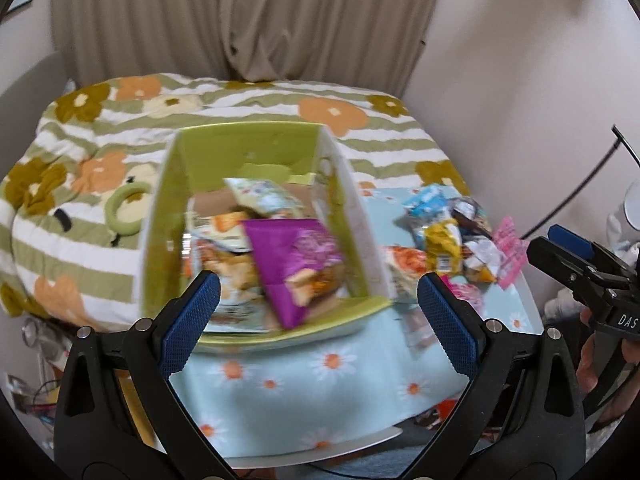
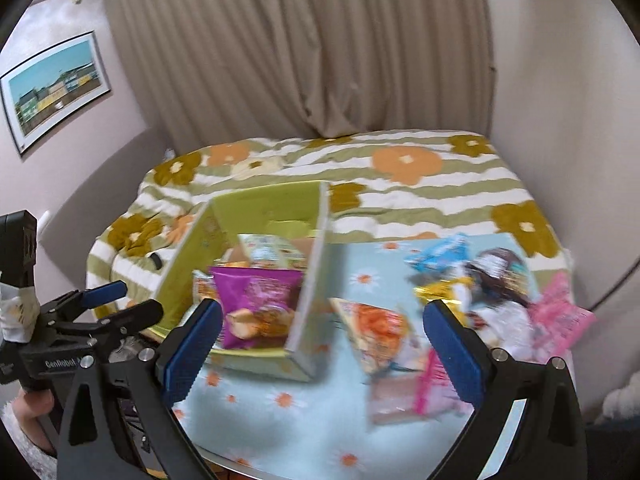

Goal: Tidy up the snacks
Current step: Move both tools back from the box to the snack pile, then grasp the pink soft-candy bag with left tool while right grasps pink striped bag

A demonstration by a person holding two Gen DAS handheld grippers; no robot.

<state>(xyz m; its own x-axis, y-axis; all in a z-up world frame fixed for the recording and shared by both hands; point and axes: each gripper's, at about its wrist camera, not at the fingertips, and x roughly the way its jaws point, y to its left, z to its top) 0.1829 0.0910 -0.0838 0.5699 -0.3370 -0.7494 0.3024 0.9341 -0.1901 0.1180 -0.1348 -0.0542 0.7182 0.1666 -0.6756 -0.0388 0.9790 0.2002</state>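
A green cardboard box (image 1: 168,216) (image 2: 264,204) stands on the table, holding several snack packets, with a purple bag (image 1: 296,264) (image 2: 256,300) on top. A pile of loose snacks (image 1: 452,236) (image 2: 472,284) lies on the cloth to the right of the box, including an orange packet (image 2: 376,328) and pink packets (image 2: 560,320). My left gripper (image 1: 320,320) hovers open and empty above the box's near edge. My right gripper (image 2: 324,344) is open and empty, above the cloth between the box and the pile. Both views are blurred.
The table wears a light blue daisy cloth (image 1: 304,396) (image 2: 288,412). Behind it lies a bed with a green-striped flower blanket (image 1: 256,108) (image 2: 404,184) and a green ring (image 1: 128,208). Curtains (image 2: 312,48) hang at the back. A framed picture (image 2: 56,88) is on the left wall.
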